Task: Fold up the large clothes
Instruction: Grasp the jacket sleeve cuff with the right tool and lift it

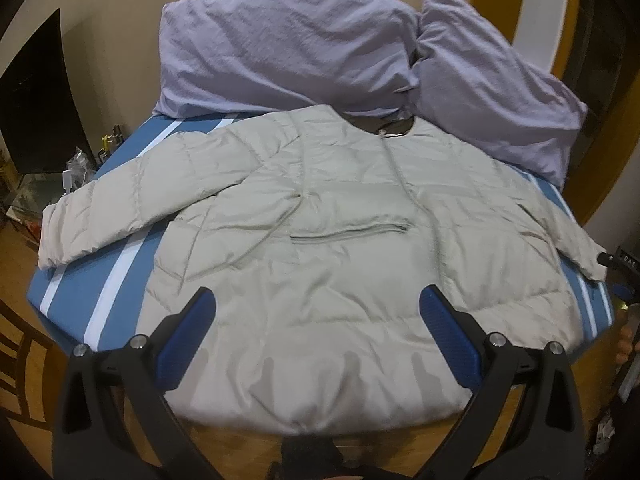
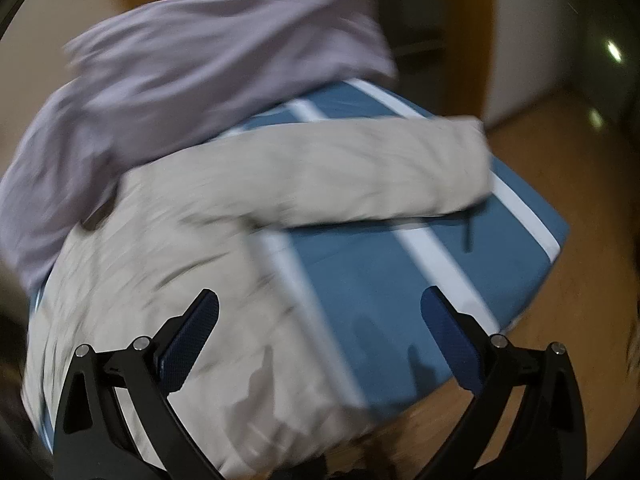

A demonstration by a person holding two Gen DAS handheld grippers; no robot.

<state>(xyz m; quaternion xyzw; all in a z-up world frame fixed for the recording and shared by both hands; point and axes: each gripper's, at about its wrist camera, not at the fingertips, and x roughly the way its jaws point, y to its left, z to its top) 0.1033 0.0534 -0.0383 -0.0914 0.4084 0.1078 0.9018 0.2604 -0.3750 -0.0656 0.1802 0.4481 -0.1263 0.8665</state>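
A blue white-striped bed [image 1: 72, 300] carries two lilac pillows [image 1: 280, 48] at its head and the beige puffer jacket [image 1: 340, 248] spread flat with sleeves out, while the left tool [image 1: 318, 304] and right tool [image 2: 320, 308] hover above it, both released, grasping nothing.

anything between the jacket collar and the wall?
Yes. In the left wrist view two lavender pillows stand between the jacket collar and the wall, leaning on it.
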